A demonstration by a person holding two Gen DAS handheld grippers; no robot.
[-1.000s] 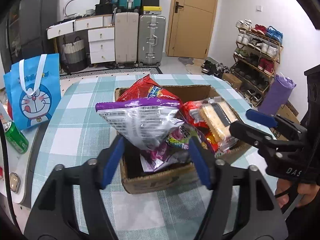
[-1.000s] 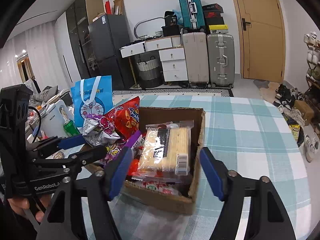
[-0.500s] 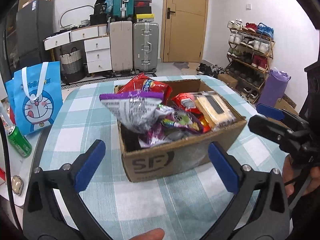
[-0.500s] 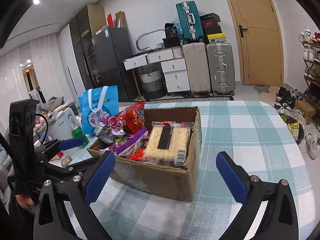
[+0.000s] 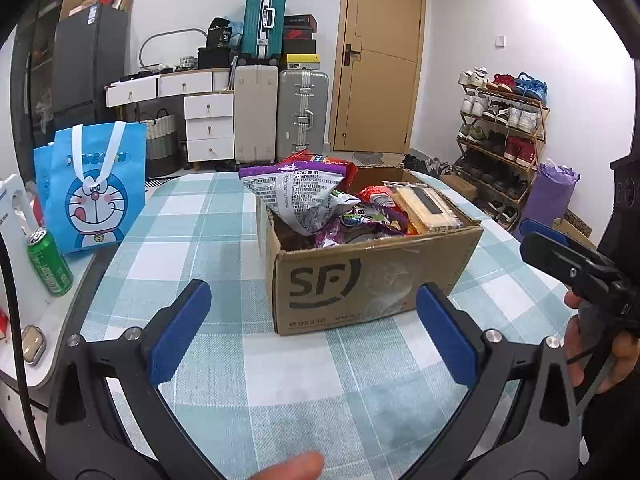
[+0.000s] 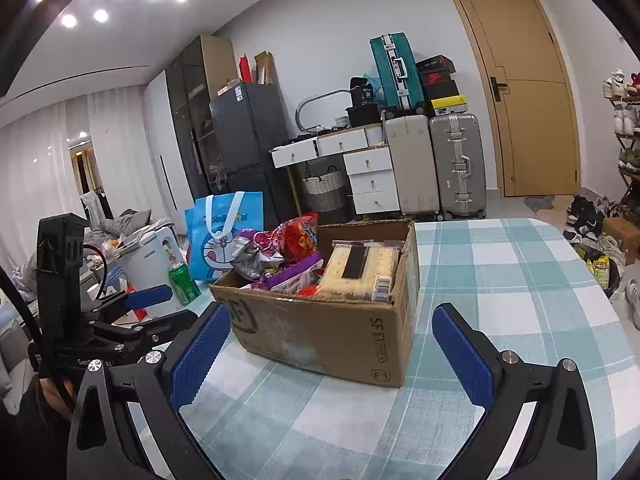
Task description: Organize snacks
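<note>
A brown cardboard box (image 5: pixel 372 276) marked SF stands on the checked table and is full of snacks. A purple and silver chip bag (image 5: pixel 296 196) sticks up at its left, a red bag (image 6: pixel 298 238) behind it, a clear pack of pale crackers (image 5: pixel 424 204) at the right. The box (image 6: pixel 332 328) and crackers (image 6: pixel 360 268) also show in the right wrist view. My left gripper (image 5: pixel 316 332) is open and empty, low in front of the box. My right gripper (image 6: pixel 330 356) is open and empty, near the box's front corner.
A blue Doraemon tote bag (image 5: pixel 94 192) and a green can (image 5: pixel 50 262) stand at the table's left edge. A white kettle (image 6: pixel 150 256) stands beyond them. Suitcases (image 5: pixel 280 116), drawers and a shoe rack (image 5: pixel 500 128) line the room behind.
Both grippers have pulled back and down from the box and opened wider. The purple chip bag that sat between my left fingers now rests in the box.
</note>
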